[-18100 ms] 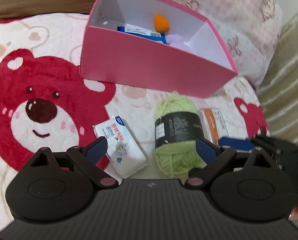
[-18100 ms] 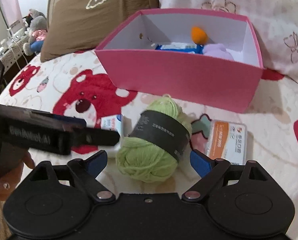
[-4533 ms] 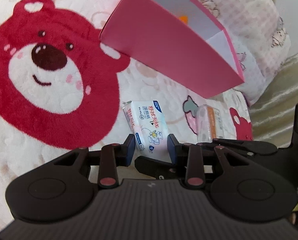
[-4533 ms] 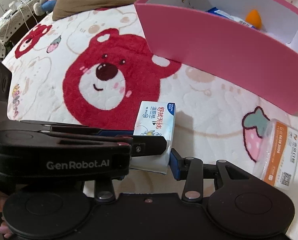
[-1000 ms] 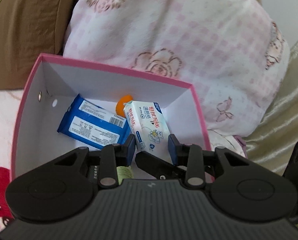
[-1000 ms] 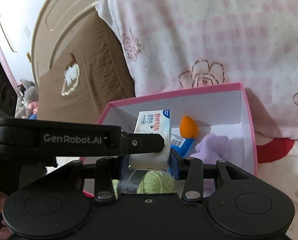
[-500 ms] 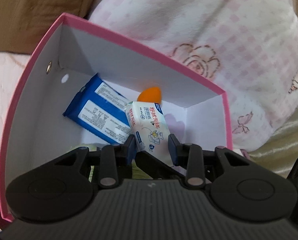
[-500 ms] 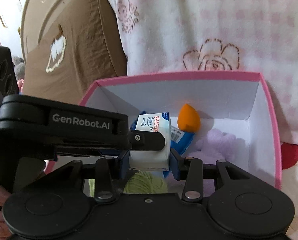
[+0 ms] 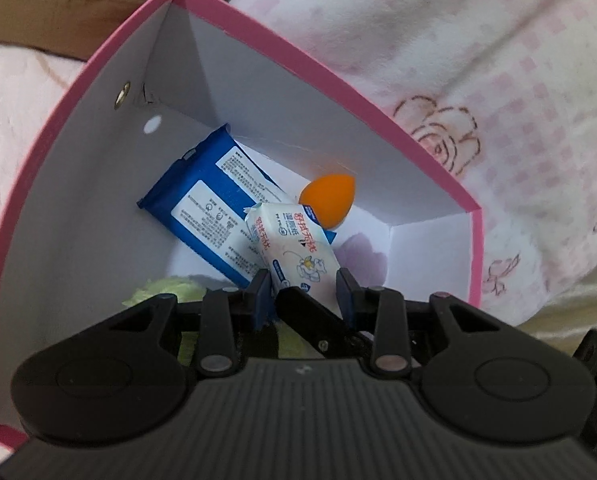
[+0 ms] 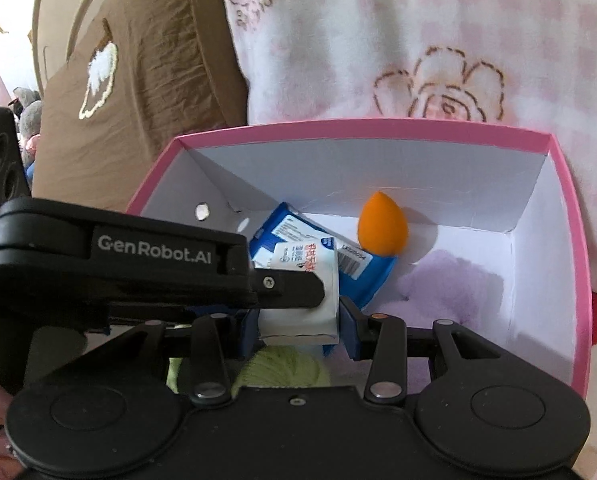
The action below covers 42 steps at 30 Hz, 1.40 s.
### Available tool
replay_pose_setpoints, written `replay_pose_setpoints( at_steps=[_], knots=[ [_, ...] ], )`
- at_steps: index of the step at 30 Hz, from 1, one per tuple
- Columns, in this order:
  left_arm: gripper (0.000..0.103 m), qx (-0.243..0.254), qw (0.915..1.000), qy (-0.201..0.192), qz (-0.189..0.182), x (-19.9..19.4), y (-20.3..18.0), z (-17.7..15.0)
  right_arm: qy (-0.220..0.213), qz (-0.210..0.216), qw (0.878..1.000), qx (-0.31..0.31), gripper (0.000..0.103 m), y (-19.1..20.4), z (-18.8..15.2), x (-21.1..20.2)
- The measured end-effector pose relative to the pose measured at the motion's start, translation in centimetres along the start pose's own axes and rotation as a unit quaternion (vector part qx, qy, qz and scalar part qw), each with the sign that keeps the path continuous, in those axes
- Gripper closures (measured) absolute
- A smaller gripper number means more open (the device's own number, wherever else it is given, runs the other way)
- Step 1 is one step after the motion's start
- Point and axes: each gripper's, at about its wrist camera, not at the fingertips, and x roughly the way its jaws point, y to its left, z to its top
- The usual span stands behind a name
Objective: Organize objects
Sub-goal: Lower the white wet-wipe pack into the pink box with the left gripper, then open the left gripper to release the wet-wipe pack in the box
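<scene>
Bed scene: pink-check pillow [image 10: 438, 40] and brown pillow [image 10: 138, 80] stood behind an open pink box [image 9: 338, 92] with white inner walls. Both tongs were clamped on one tissue pack [image 9: 294, 248]: the left gripper [image 9: 302, 294] pinched its near end, and the right gripper [image 10: 298, 320] squeezed its sides, with the left's finger lying across the pack top in the right view. The pack hung inside the box mouth, over a blue wipes pack [image 9: 206, 208] and near an orange sponge [image 9: 327, 196]. Green yarn [image 10: 282, 364] lay below the jaws; a lilac soft thing [image 10: 450, 280] sat at the right of the floor, too blurred to identify. Risks, as judged: uneven release would let the pack swing or flip off one grip; dropped from here it could land tilted on the slick wipes pack and slide; crossed fingers could snag each other or nick the thin card wall on the way out. Pack was soft crinkly film, pillow-shaped, and dented under grip; the sponge was smooth and egg-shaped; the yarn fuzzy and springy; the box stiff card with a metal eyelet.
</scene>
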Motion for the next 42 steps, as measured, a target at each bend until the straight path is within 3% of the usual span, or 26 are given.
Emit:
replay_pose_setpoints(
  at_steps=[4,8,18,22,27,33,38,42],
  knots=[
    [0.069,-0.009,0.9999,0.0,0.014,0.1,-0.1,0.1,-0.003,-0.008,1.0,-0.005,0.056,0.0,0.1,0.1],
    [0.055,0.006,0.9993,-0.005,0.038,-0.8,-0.7,-0.1,-0.008,-0.027,0.999,-0.018,0.056,-0.1,-0.2,-0.2],
    [0.052,0.038,0.9964,-0.031,0.07,-5.0,-2.6,-1.7,-0.031,-0.028,0.999,-0.002,0.051,-0.1,-1.6,-4.5],
    [0.052,0.04,0.9969,-0.047,0.05,-7.4,-2.9,-2.5,-0.052,-0.022,0.998,-0.017,0.048,1.3,-2.4,-7.1],
    [0.052,0.061,0.9953,-0.057,0.05,-10.0,-3.6,-3.4,-0.066,-0.03,0.997,-0.013,0.048,2.5,-3.4,-9.9],
    [0.052,0.087,0.9937,-0.044,0.055,-13.6,-4.7,-4.9,-0.078,-0.024,0.996,-0.033,0.043,4.4,-4.0,-13.1],
    [0.045,0.105,0.9913,-0.058,0.054,-17.5,-5.3,-5.4,-0.062,-0.028,0.996,-0.066,0.04,6.0,-4.0,-15.2],
    [0.04,0.128,0.988,-0.062,0.06,-20.0,-6.0,-6.4,-0.067,-0.042,0.993,-0.087,0.029,7.1,-4.0,-17.2]
  ],
)
